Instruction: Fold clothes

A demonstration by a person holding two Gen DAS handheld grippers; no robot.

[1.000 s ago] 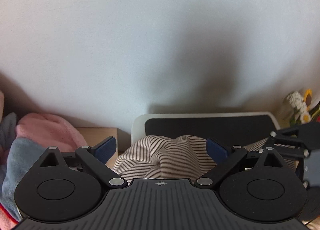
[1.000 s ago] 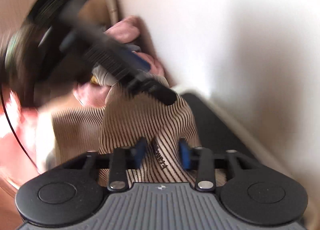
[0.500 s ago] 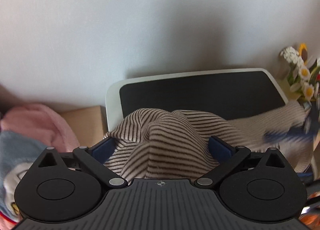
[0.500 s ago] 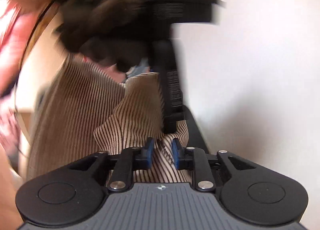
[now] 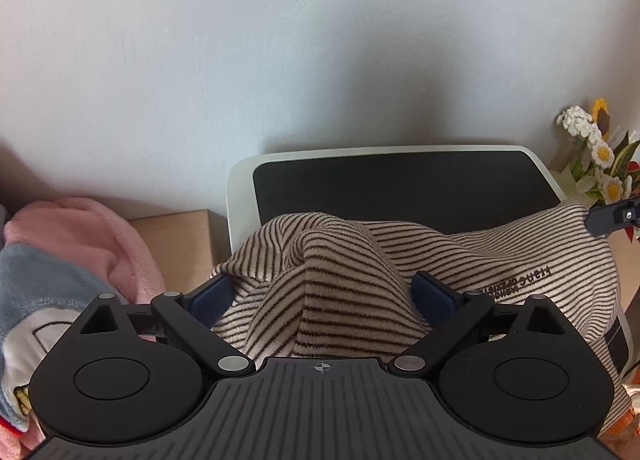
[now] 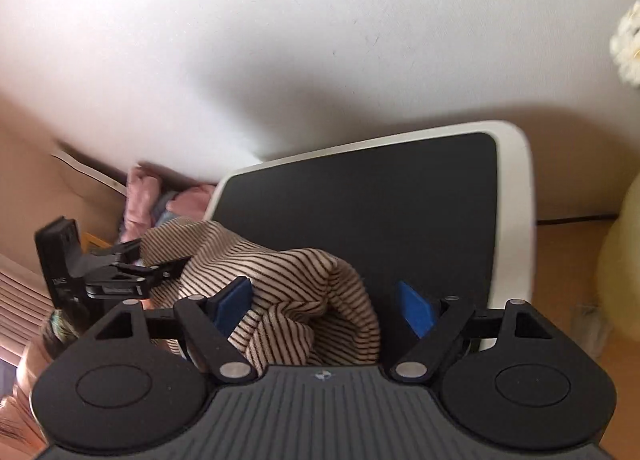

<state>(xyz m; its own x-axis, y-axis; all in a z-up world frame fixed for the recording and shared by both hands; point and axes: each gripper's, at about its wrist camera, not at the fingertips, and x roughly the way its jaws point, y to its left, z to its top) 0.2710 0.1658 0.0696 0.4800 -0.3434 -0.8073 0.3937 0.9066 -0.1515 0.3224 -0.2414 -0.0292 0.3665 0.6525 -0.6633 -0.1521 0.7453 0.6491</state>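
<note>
A beige garment with thin dark stripes lies bunched on a black mat with a white rim against the wall. My left gripper is open, its blue pads on either side of a raised fold of the cloth. In the right wrist view the same striped garment lies between the wide-open jaws of my right gripper; the cloth touches the left pad and stands apart from the right one. The left gripper shows there at the garment's far left edge.
A pile of pink and grey-blue clothes lies left of the mat on a wooden surface. Flowers stand at the right. The wall rises close behind the mat. A yellow rounded object is at the right.
My right gripper has opened and let go of the striped garment, which now lies lower on the mat. The left gripper stayed open over the cloth and shifted slightly.
</note>
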